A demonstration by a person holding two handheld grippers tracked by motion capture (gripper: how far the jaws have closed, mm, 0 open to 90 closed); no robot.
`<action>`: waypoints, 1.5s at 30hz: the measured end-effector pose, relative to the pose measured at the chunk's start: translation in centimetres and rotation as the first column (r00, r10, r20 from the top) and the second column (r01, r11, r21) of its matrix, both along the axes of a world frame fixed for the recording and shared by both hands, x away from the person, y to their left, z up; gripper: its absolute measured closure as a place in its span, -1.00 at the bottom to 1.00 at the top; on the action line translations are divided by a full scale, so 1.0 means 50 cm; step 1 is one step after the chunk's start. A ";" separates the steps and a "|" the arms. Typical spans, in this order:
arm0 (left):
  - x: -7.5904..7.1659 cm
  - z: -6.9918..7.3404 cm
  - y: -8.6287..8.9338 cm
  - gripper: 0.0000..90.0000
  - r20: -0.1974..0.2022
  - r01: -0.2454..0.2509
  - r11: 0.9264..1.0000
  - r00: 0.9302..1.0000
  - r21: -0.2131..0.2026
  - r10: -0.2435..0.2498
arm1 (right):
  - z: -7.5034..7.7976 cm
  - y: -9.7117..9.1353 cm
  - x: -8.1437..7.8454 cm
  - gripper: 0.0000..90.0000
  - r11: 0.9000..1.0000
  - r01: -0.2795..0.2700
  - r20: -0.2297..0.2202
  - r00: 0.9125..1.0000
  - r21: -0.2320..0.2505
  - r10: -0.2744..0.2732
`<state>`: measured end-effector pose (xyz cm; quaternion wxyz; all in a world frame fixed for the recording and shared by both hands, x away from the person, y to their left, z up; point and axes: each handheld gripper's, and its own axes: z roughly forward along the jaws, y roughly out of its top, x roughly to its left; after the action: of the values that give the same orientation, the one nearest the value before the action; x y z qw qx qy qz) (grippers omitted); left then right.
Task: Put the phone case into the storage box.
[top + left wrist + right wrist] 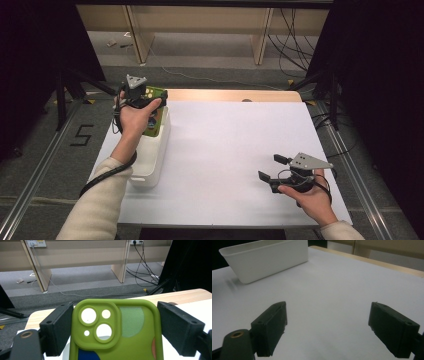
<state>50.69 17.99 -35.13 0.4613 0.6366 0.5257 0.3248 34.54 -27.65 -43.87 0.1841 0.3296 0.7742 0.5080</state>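
Observation:
A green phone case (156, 93) with round camera holes and coloured patches is held above the far end of a white bin (151, 167). My left gripper (151, 98) is shut on it. In the left gripper view the phone case (130, 340) spans the gap of the left gripper (115, 326), and both black pads press its side edges. A hand hides the case's middle in the high view. My right gripper (273, 167) rests low over the white table near the front right, open, with nothing between its fingers (272, 325). In the right gripper view the right gripper (327, 327) faces the bin (269, 257).
The white table sheet (235, 145) has a wooden strip (225, 95) along its far edge. Beyond it lie grey floor, shelf legs (120, 267) and loose cables (142, 267). Black stands rise at both sides of the table.

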 end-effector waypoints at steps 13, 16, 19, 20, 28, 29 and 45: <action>0.009 -0.004 0.004 -0.63 -0.004 -0.006 1.000 1.000 -0.001 0.006 | 0.000 0.000 0.000 -0.63 1.000 -0.001 0.000 1.000 0.002 0.001; 0.011 -0.006 0.005 -0.63 -0.005 -0.005 1.000 1.000 -0.001 0.005 | -0.001 0.000 0.001 -0.63 1.000 0.000 -0.001 1.000 0.000 0.000; 0.013 -0.007 0.006 -0.63 -0.006 -0.006 1.000 1.000 0.001 0.006 | -0.001 0.001 0.001 -0.63 1.000 -0.001 -0.001 1.000 0.002 0.001; 0.014 -0.008 0.007 -0.63 -0.007 -0.007 1.000 1.000 0.003 0.007 | 0.000 0.000 0.000 -0.63 1.000 0.000 -0.001 1.000 0.000 0.000; 0.021 -0.014 0.008 -0.63 -0.013 -0.011 1.000 1.000 -0.002 0.011 | -0.001 0.001 0.001 -0.63 1.000 -0.002 -0.003 1.000 0.003 0.002; 0.021 -0.014 0.008 -0.63 -0.013 -0.012 1.000 1.000 -0.002 0.012 | -0.001 0.001 0.001 -0.63 1.000 -0.002 -0.003 1.000 0.003 0.002; 0.034 -0.025 0.014 -0.64 -0.028 -0.027 1.000 0.999 -0.003 0.027 | -0.002 0.001 0.002 -0.63 1.000 -0.007 -0.008 1.000 0.001 0.007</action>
<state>52.40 18.68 -36.40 0.4505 0.6333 0.5412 0.3212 34.63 -27.58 -43.99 0.1790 0.3289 0.7759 0.5077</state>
